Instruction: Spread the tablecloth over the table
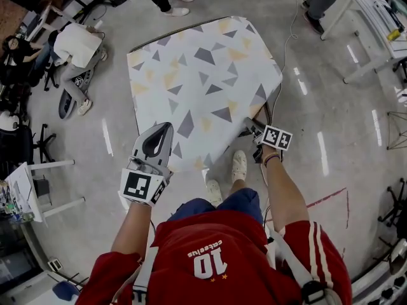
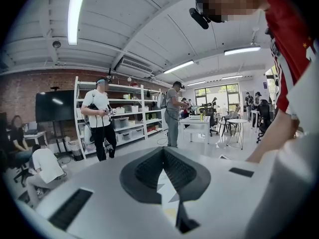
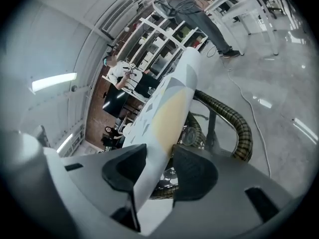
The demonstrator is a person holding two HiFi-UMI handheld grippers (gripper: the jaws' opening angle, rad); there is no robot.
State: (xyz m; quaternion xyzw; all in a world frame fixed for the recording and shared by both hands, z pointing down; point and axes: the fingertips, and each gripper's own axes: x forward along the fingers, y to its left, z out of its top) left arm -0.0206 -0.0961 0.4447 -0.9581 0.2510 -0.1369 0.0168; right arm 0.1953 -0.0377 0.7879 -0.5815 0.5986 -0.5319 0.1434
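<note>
Now left tongs point(image 1: 167, 128) together; right tongs point(image 3: 160, 156) apart astride tablecloth point(image 1: 197, 81); wicker frame point(image 3: 242, 133) beneath.

A person in a white shirt point(image 1: 77, 46) crouches low on the glossy grey floor point(image 1: 331, 107) of a busy workshop, near a black office chair point(image 1: 38, 146). A thin cable point(image 1: 287, 40) snakes across the floor, and a red line point(image 1: 327, 197) marks it nearby. By the white shelves point(image 2: 134, 113), a person in a white T-shirt point(image 2: 99, 118) stands facing the room, while another in grey point(image 2: 173, 113) stands just beside a work desk point(image 2: 199, 126). A dark screen point(image 2: 54, 106) stands before a brick wall point(image 2: 20, 91), under long ceiling lights point(image 2: 76, 11).
</note>
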